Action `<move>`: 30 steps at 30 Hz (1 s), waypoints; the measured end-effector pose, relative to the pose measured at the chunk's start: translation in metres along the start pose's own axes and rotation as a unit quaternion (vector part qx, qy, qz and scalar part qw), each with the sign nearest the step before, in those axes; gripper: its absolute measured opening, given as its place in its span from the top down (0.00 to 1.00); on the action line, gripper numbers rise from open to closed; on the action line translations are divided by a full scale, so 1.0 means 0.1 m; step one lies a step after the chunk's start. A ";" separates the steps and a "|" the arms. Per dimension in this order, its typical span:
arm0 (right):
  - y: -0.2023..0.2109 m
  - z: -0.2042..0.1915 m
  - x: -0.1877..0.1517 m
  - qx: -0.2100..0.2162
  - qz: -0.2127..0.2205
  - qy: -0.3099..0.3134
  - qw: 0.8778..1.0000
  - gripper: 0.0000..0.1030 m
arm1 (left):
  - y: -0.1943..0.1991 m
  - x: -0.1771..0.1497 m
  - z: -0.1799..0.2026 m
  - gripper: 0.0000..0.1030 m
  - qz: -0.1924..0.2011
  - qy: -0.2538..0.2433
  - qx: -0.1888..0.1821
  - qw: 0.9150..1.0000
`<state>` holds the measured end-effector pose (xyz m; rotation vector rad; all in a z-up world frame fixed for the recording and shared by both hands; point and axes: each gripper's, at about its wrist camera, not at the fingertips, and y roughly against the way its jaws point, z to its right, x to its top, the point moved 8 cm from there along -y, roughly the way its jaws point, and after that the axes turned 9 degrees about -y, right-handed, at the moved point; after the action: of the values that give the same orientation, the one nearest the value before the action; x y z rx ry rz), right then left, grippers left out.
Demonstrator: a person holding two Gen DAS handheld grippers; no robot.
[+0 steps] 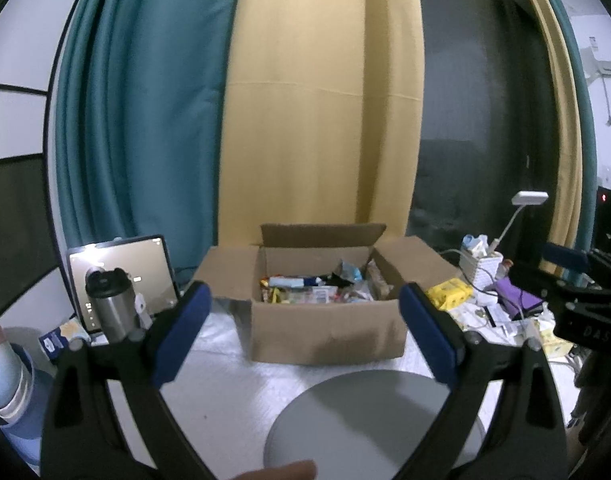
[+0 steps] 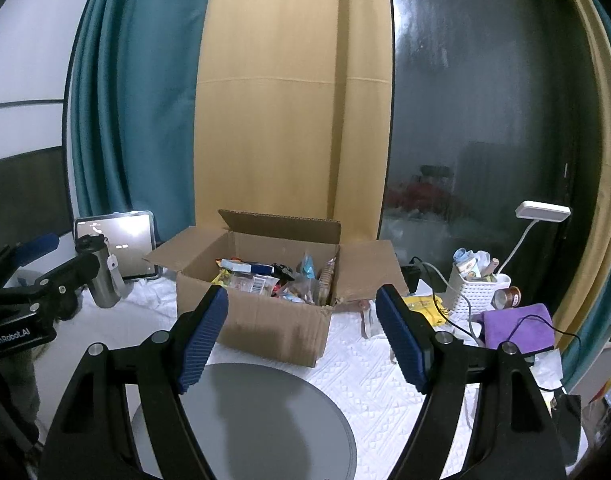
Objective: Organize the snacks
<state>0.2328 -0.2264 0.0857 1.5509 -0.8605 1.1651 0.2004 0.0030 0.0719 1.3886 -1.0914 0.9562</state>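
Note:
An open cardboard box [image 1: 325, 330] [image 2: 265, 328] stands on the white cloth, its flaps spread. Inside lie several wrapped snacks [image 1: 313, 290] [image 2: 265, 278]. A round grey tray [image 1: 369, 424] [image 2: 261, 420] lies in front of the box, bare. My left gripper [image 1: 305, 336] is open, its blue pads apart, with nothing between them, held short of the box above the tray. My right gripper [image 2: 303, 338] is open too, empty, and also faces the box. Each gripper shows at the edge of the other's view: the right one [image 1: 577, 308], the left one [image 2: 29, 292].
A steel travel mug [image 1: 109, 308] [image 2: 99, 276] and a tablet [image 1: 125, 276] [image 2: 117, 246] stand left of the box. To the right are a yellow packet [image 1: 449, 294] [image 2: 425, 308], a white basket [image 1: 481, 268] [image 2: 477, 292], a purple cloth [image 2: 517, 326], cables and a lamp [image 2: 541, 212]. Curtains hang behind.

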 end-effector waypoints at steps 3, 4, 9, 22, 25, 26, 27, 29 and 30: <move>0.01 0.00 0.00 0.000 0.000 0.000 1.000 0.23 | -0.02 -0.01 -0.01 0.07 -0.001 0.000 0.000 1.000; 0.00 0.00 0.00 0.000 0.000 0.000 1.000 0.23 | -0.02 -0.01 -0.01 0.07 -0.002 0.001 0.000 1.000; -0.03 0.00 0.01 0.000 0.000 0.001 1.000 0.23 | -0.03 0.00 -0.02 0.07 0.000 0.004 0.000 1.000; -0.03 0.00 0.02 0.000 0.000 0.002 1.000 0.23 | -0.04 0.01 -0.02 0.07 0.003 0.003 -0.001 1.000; -0.06 0.01 0.03 0.000 0.000 0.001 1.000 0.23 | -0.04 0.01 -0.02 0.07 0.004 0.002 0.001 1.000; -0.06 0.01 0.03 0.000 0.000 0.001 1.000 0.23 | -0.04 0.02 -0.02 0.07 0.004 0.002 0.000 1.000; -0.06 0.01 0.03 0.000 0.000 0.001 1.000 0.23 | -0.05 0.02 -0.02 0.07 0.005 0.002 -0.001 1.000; -0.06 0.01 0.03 0.000 -0.001 0.002 1.000 0.23 | -0.04 0.02 -0.02 0.07 0.004 0.002 0.001 1.000; -0.05 0.01 0.02 0.000 -0.001 0.002 1.000 0.23 | -0.05 0.02 -0.02 0.07 0.004 0.003 0.000 1.000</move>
<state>0.2387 -0.2258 0.0865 1.5497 -0.8565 1.1665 0.2053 0.0047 0.0727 1.3823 -1.0934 0.9653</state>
